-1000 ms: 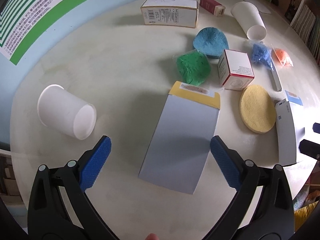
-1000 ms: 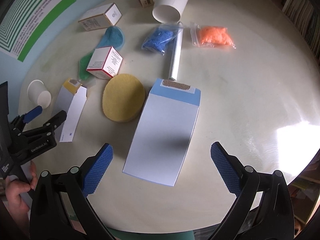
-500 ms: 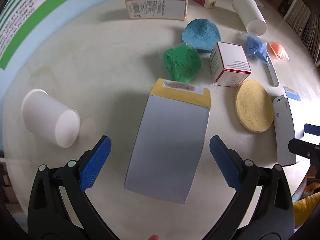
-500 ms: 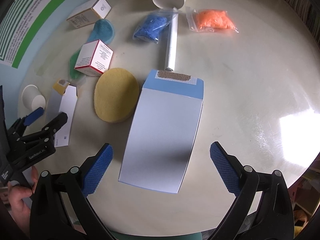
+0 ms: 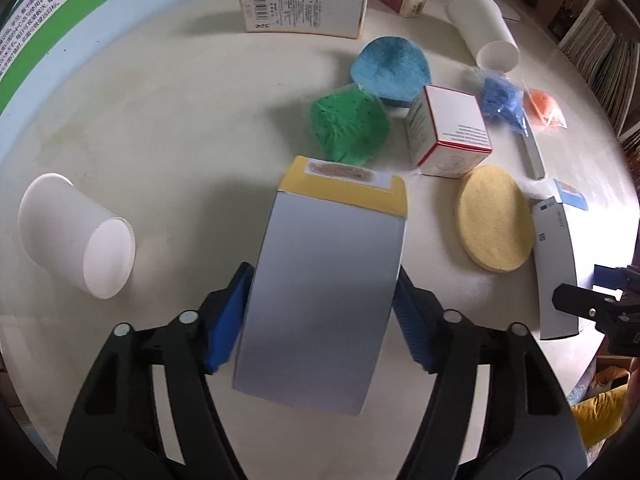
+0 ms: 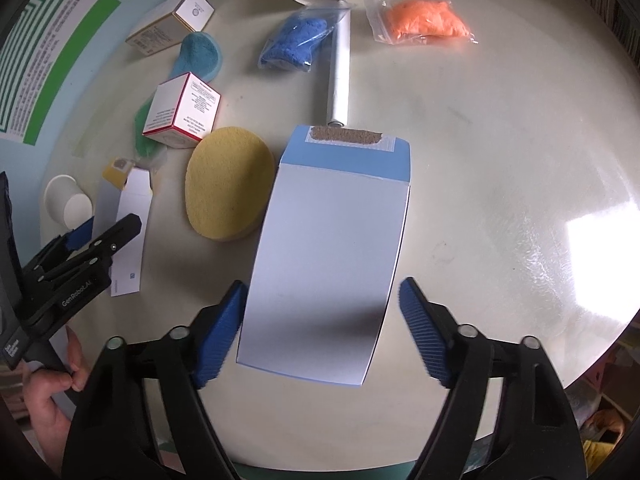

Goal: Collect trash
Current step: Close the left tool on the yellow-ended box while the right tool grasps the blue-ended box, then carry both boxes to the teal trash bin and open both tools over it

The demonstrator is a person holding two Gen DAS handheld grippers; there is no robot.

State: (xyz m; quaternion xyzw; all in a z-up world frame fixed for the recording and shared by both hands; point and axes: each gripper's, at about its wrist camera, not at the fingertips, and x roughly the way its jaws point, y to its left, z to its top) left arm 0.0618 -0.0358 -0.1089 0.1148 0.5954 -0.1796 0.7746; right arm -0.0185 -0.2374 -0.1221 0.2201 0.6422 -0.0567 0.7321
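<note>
My left gripper (image 5: pixel 322 316) is shut on a flat grey carton with a yellow flap (image 5: pixel 324 280); both blue pads press its sides. The same carton (image 6: pixel 128 216) and the left gripper show at the left of the right wrist view. My right gripper (image 6: pixel 322 326) straddles a flat white carton with a blue flap (image 6: pixel 332 256). Its left pad touches the carton's edge; the right pad stands a little off the other edge. That carton's side (image 5: pixel 554 264) shows in the left wrist view, with the right gripper's tips at the right edge.
On the round cream table (image 6: pixel 500 140) lie two white paper cups (image 5: pixel 76 236) (image 5: pixel 484 28), a yellow round sponge (image 5: pixel 494 224), green (image 5: pixel 348 128) and blue (image 5: pixel 390 68) sponges, small boxes (image 5: pixel 448 132) (image 5: pixel 304 10), bagged blue (image 6: pixel 298 42) and orange (image 6: pixel 422 18) material, and a white tube (image 6: pixel 339 76).
Both grippers have narrowed from wide open. The left one has closed onto the yellow-flap carton; the right one has closed in around the blue-flap carton.
</note>
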